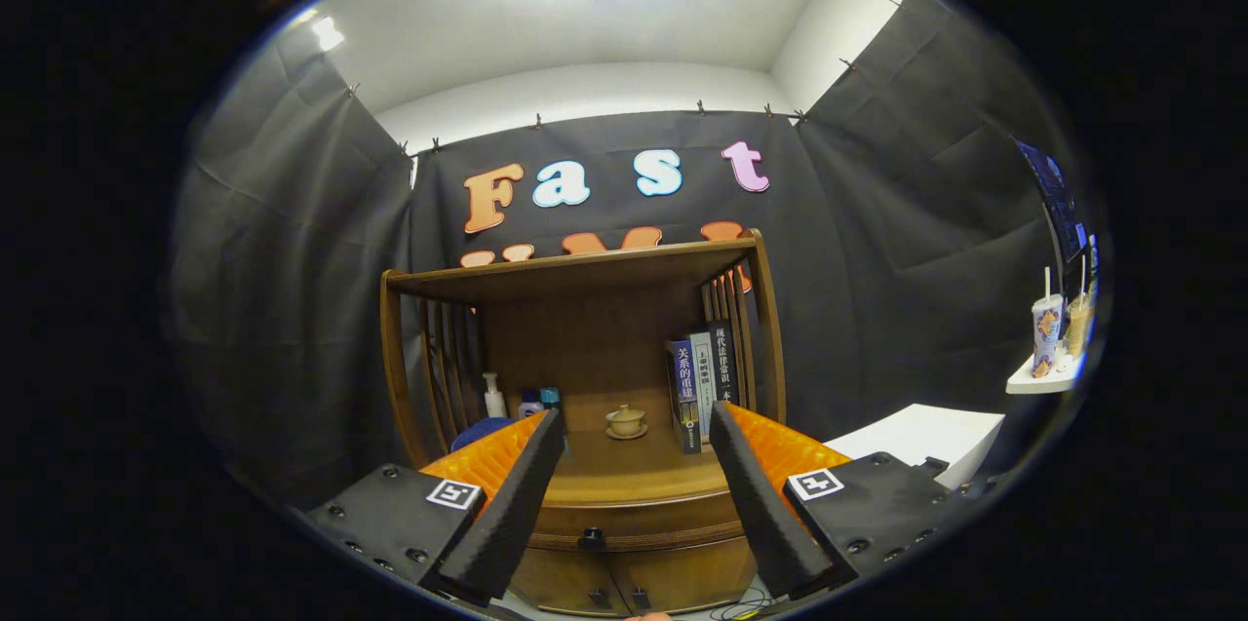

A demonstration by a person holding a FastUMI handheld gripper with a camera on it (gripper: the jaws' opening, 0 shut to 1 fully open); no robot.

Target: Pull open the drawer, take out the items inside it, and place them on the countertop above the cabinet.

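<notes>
A wooden cabinet [585, 329] with an open shelf stands ahead of me. Its drawer front [634, 516] sits closed below the countertop [624, 477], and a small dark knob [591, 538] shows at its middle. My gripper [636, 428] is open, with nothing between the fingers. The fingers frame the countertop, and the knob lies low between them, a short way ahead. The drawer's contents are hidden.
On the countertop rest a small teapot on a saucer [625, 421], upright books [702, 385] to its right, and bottles [495, 397] to its left. Two lower cabinet doors [624, 592] lie under the drawer. A white table [921, 438] and a shelf with cups [1058, 333] are at right.
</notes>
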